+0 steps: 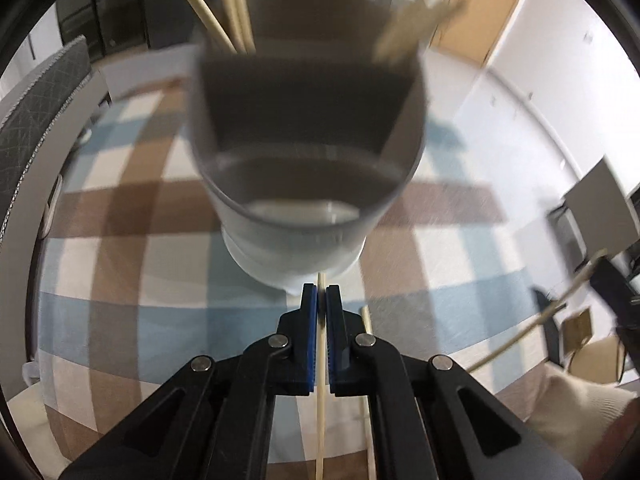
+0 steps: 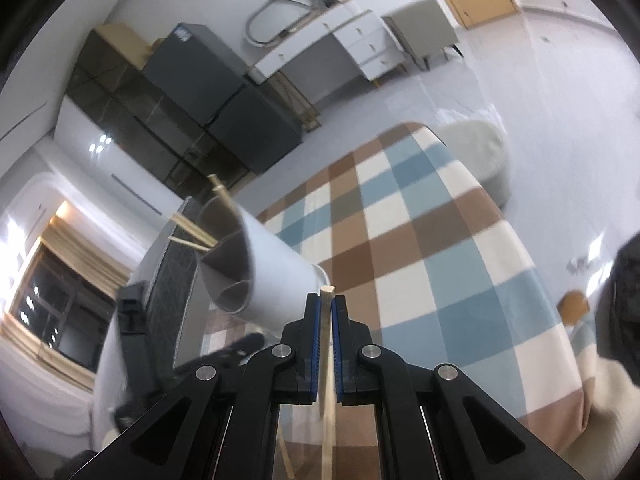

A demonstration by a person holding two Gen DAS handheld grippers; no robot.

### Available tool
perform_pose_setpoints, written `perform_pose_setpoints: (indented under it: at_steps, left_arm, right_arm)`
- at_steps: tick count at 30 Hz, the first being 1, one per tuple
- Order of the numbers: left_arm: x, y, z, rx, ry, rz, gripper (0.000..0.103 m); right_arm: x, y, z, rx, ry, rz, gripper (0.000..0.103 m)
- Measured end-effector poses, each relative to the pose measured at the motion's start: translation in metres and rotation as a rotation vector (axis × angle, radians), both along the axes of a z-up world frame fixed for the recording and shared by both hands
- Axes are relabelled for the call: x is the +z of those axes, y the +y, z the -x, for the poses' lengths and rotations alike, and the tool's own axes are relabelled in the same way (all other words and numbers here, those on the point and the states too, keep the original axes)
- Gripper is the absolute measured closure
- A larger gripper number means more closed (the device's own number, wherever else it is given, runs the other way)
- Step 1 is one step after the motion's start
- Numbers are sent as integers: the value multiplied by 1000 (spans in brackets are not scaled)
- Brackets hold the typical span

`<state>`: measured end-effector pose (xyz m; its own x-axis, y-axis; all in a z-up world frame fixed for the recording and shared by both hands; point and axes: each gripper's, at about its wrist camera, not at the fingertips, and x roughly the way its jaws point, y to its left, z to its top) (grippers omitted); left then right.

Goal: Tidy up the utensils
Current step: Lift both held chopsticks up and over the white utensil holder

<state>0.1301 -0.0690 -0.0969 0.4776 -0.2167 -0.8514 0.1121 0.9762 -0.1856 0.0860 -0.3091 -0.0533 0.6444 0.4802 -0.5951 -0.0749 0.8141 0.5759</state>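
A white round utensil holder [image 1: 304, 184] with dark inner dividers stands just ahead of my left gripper [image 1: 321, 298]; several wooden chopsticks [image 1: 236, 12] lean in it. The left gripper is shut on a thin wooden chopstick [image 1: 321, 400] that runs back between its blue pads [image 1: 310, 320]. In the right wrist view the holder [image 2: 264, 264] appears to the left, with chopsticks [image 2: 192, 232] poking out. My right gripper [image 2: 327, 304] is shut on another wooden chopstick [image 2: 326, 300], its square end just above the fingertips.
A checked blue, brown and white cloth [image 1: 120, 240] covers the table [image 2: 420, 240]. Another loose chopstick [image 1: 366, 360] lies beside my left fingers. A grey padded chair [image 1: 36, 120] stands at the left. Dark cabinets [image 2: 208, 92] and a white desk [image 2: 340, 40] stand far behind.
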Motion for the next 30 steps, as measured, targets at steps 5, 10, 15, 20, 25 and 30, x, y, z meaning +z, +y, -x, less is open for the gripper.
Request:
perform_pose_setpoints:
  at_steps: [5,10,15,20,25,30]
  left_arm:
    - [36,16,27,9,-114,27,103]
    - [52,29,47,-5,-178,39,103]
    - [62,47,55,-13,-201,60,103]
    - [75,52,65,-44,-228,58,103]
    - [83,55,68,-61,-243,63,103]
    - [93,58,63,-62,-239,68,103]
  right_arm:
    - [15,20,13,32,-84,62,98]
    - [24,41,27,41,-110,110,98]
    - [43,58,38,54,-148,178,98]
    - [56,70,49,60,-180,208,98]
    - [68,76,59,64,-238,249,98]
    - [67,74,56,53,-229,238,98]
